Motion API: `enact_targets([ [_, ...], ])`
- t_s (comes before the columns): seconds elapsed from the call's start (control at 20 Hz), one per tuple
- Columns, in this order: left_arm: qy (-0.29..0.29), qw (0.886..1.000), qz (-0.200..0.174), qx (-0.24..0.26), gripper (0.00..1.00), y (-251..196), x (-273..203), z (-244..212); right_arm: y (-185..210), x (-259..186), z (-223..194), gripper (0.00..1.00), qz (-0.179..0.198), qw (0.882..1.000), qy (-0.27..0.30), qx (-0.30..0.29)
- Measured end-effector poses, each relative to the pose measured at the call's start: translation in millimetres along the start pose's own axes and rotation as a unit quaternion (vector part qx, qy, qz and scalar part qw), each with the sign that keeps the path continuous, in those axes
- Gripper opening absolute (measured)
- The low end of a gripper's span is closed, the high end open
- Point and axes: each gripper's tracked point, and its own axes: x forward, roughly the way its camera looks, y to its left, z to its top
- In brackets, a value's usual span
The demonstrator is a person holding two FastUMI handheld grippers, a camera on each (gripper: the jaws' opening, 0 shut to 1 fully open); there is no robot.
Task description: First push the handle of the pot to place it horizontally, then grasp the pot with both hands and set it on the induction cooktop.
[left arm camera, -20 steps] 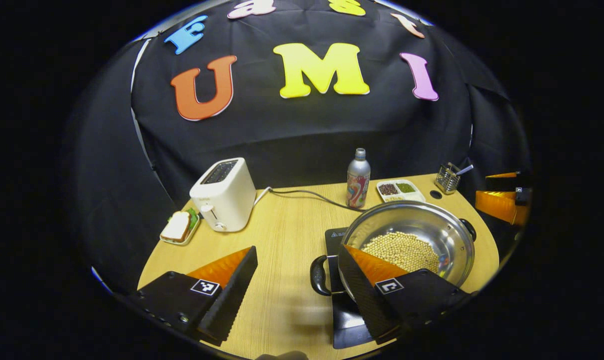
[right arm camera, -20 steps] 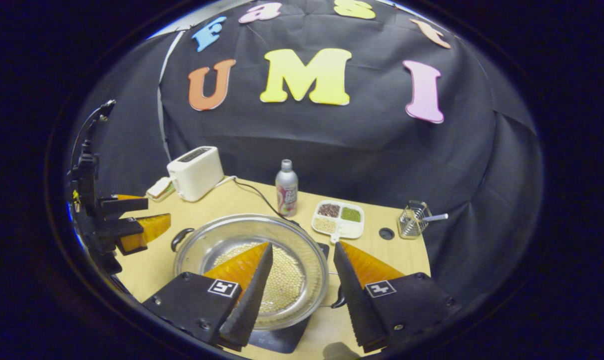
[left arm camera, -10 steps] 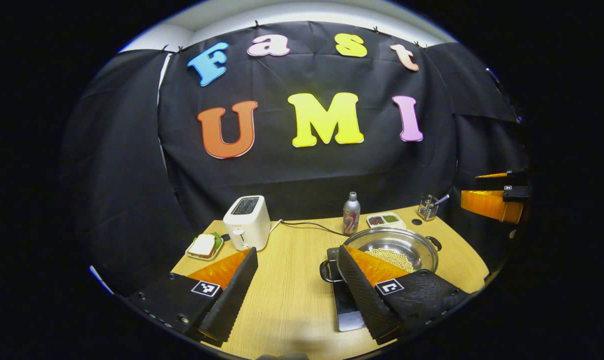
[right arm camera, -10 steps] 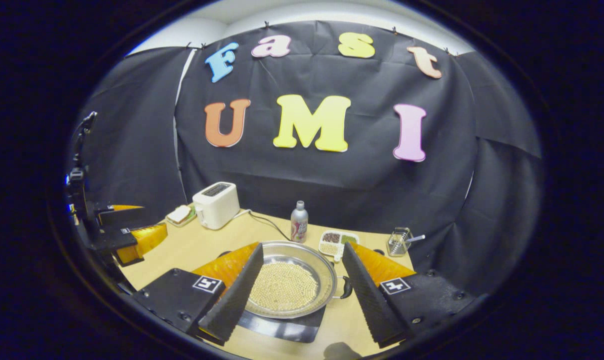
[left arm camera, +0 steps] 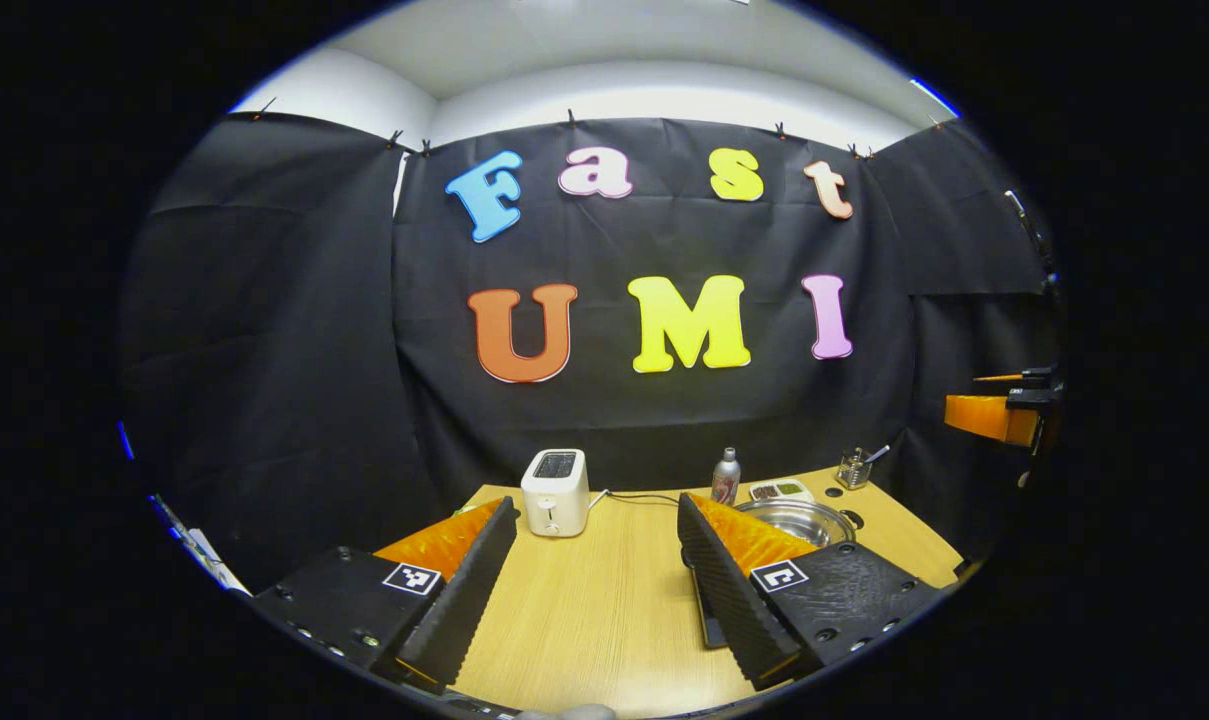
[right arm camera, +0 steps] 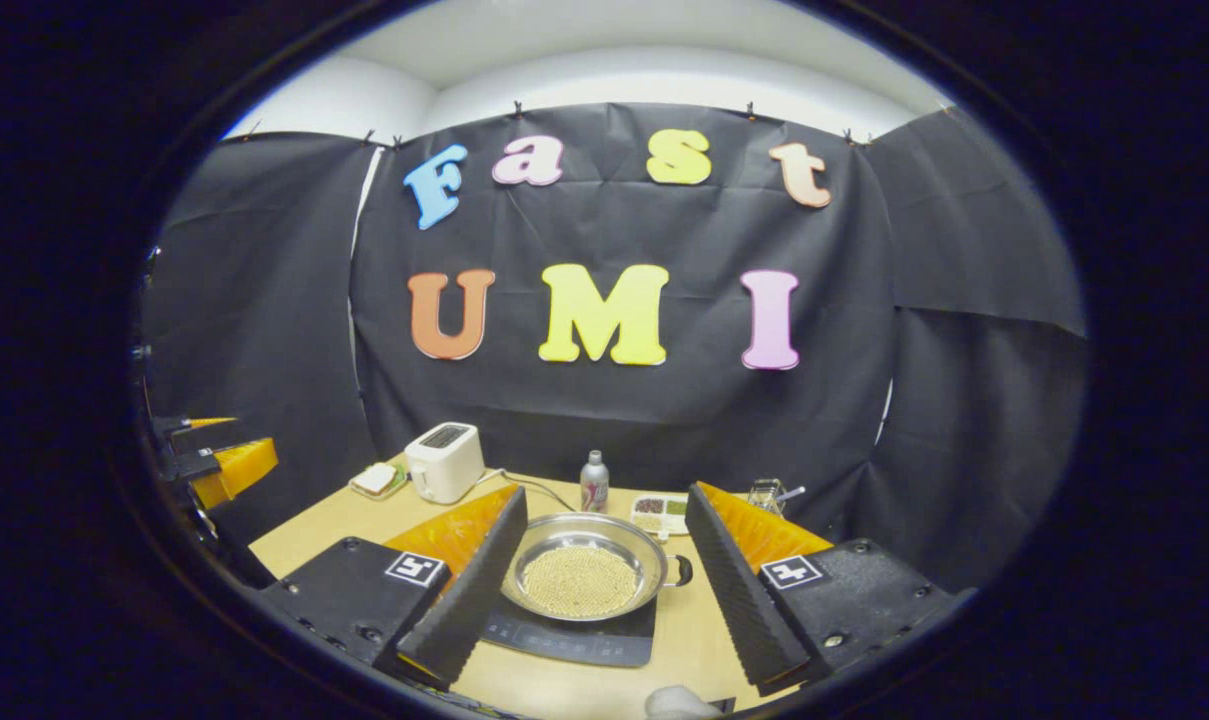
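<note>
The steel pot (right arm camera: 584,572), holding pale beans, sits on the black induction cooktop (right arm camera: 574,640), one black side handle (right arm camera: 680,570) pointing right. In the left gripper view the pot (left arm camera: 802,520) and the cooktop (left arm camera: 707,620) lie partly behind my right-hand finger. My right gripper (right arm camera: 606,492) is open, held back from and above the pot, which I see between its fingers. My left gripper (left arm camera: 594,503) is open and holds nothing, well back over the wooden table (left arm camera: 584,600). Each gripper also appears far off at the side of the other's view: the right gripper (left arm camera: 994,415), the left gripper (right arm camera: 214,465).
A white toaster (right arm camera: 446,462) with its cord, a plate with a sandwich (right arm camera: 376,480), a metal bottle (right arm camera: 594,480), a divided tray of grains (right arm camera: 659,508) and a wire utensil holder (right arm camera: 764,493) stand along the back of the table.
Both grippers have pulled back and up from the pot, which now looks much smaller. The pot stays on the cooktop. Both stay open.
</note>
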Motion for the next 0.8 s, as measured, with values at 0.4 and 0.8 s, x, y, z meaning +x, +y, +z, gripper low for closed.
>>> enact_targets([
  [0.4,-0.032,0.999,-0.027,-0.032,0.96,-0.1,-59.5,28.5,-22.5,-81.2,17.6,1.0,-0.049,0.997,-0.046,0.022],
  [0.8,-0.04,0.999,-0.007,-0.03,0.97,-12.3,-92.4,34.0,-51.7,-113.6,13.5,1.0,-0.054,0.996,-0.05,0.043],
])
